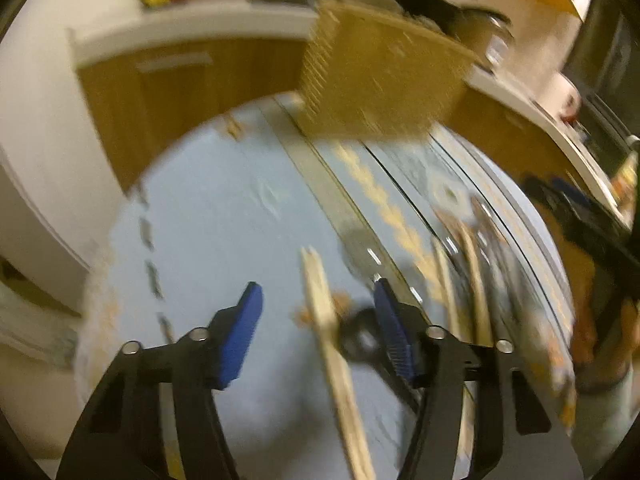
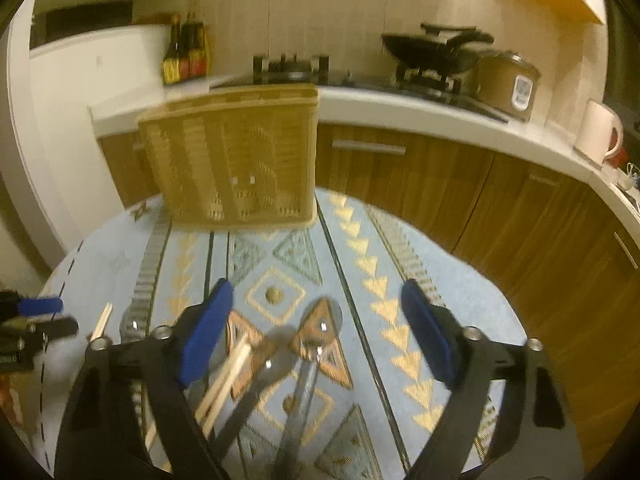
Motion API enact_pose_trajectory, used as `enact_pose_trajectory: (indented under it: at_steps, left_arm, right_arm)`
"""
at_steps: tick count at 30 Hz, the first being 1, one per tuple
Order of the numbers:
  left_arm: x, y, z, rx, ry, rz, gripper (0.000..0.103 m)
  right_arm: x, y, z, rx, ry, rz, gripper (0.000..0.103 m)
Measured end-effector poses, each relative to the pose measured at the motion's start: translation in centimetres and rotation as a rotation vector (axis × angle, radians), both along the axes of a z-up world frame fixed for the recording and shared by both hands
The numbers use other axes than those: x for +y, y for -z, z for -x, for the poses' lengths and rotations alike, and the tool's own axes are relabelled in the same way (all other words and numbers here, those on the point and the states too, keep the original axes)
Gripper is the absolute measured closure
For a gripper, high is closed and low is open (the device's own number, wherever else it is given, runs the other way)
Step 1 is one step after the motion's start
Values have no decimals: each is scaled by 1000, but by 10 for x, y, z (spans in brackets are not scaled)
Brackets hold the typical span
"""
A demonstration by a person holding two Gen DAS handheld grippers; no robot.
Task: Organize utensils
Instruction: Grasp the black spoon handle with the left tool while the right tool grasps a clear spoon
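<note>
Two pairs of wooden chopsticks lie on the patterned blue cloth that covers the bench. One pair of chopsticks lies between the right gripper's spread fingers, close to the left one, with its long axis running away from the camera toward the woven basket and leaning a little right. Just beside that pair are two metal spoons, one with its bowl pointing up-right toward the basket, the other with its bowl farther forward and its handle running back toward the camera. The second pair of chopsticks lies lengthwise between the left gripper's fingers, tips toward the basket; a dark round-ended utensil sits just right of it, too blurred to name.

Both grippers have their blue-padded fingers released and hold nothing.

The basket stands upright at the far edge of the cloth. Behind it, on the kitchen counter, are dark sauce bottles, a wok on the hob, a rice cooker and a pale kettle. The cooker carries a small panel, but no writing there or on the bottles can be read.
</note>
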State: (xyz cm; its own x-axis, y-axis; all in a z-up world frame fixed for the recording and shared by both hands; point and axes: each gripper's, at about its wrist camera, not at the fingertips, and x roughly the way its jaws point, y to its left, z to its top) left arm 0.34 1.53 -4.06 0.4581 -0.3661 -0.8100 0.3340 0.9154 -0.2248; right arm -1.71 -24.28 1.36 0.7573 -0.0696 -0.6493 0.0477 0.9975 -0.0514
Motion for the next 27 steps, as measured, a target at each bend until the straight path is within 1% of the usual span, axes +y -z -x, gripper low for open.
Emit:
enact_pose_trajectory:
  at_steps: [1, 2, 4, 6, 7, 8, 10, 11, 12, 14, 15, 17, 18, 20, 22, 25, 27]
  left_arm:
    - [-3, 2, 3, 33, 23, 6, 49]
    - [-7, 5, 8, 66, 46, 6, 50]
    - [-13, 9, 14, 126, 83, 18, 58]
    - [-19, 15, 17, 172, 104, 32, 64]
    - [-22, 21, 18, 196, 102, 30, 64]
    - [-24, 23, 17, 213, 96, 26, 65]
    - [-26, 30, 16, 242, 84, 19, 72]
    - [-27, 29, 16, 240, 76, 18, 75]
    - [-28, 30, 14, 239, 66, 14, 75]
    - [-30, 29, 15, 241, 60, 11, 75]
    - [-32, 29, 15, 239, 55, 6, 75]
    - [-36, 29, 14, 231, 55, -15, 75]
    - [-39, 28, 14, 222, 58, -28, 75]
    - [-46, 28, 13, 198, 65, -69, 81]
    - [-52, 27, 12, 170, 74, -104, 85]
    - [-54, 26, 9, 158, 87, -120, 88]
    - [-53, 25, 8, 154, 93, -124, 91]
  right_arm:
    - [-2, 0, -1, 33, -7, -4, 32]
    - [-4, 1, -1, 50, -9, -12, 32]
    - [-12, 3, -2, 95, -8, -41, 33]
    - [-19, 6, -3, 145, -14, -82, 33]
    - [-24, 9, -5, 180, -19, -116, 36]
    - [-26, 10, -5, 200, -23, -129, 40]
    - [-28, 15, -7, 243, -30, -141, 46]
    - [-29, 18, -7, 262, -32, -144, 50]
    - [-30, 20, -8, 282, -35, -152, 51]
    - [-33, 27, -9, 329, -42, -186, 59]
    - [-35, 31, -10, 358, -45, -208, 61]
    - [-36, 36, -12, 392, -40, -216, 66]
    - [-37, 39, -13, 404, -38, -209, 66]
    - [-36, 43, -13, 432, -42, -196, 67]
    - [-33, 49, -15, 466, -59, -195, 71]
    - [-28, 52, -21, 493, -81, -191, 72]
    - [-23, 52, -26, 505, -92, -171, 75]
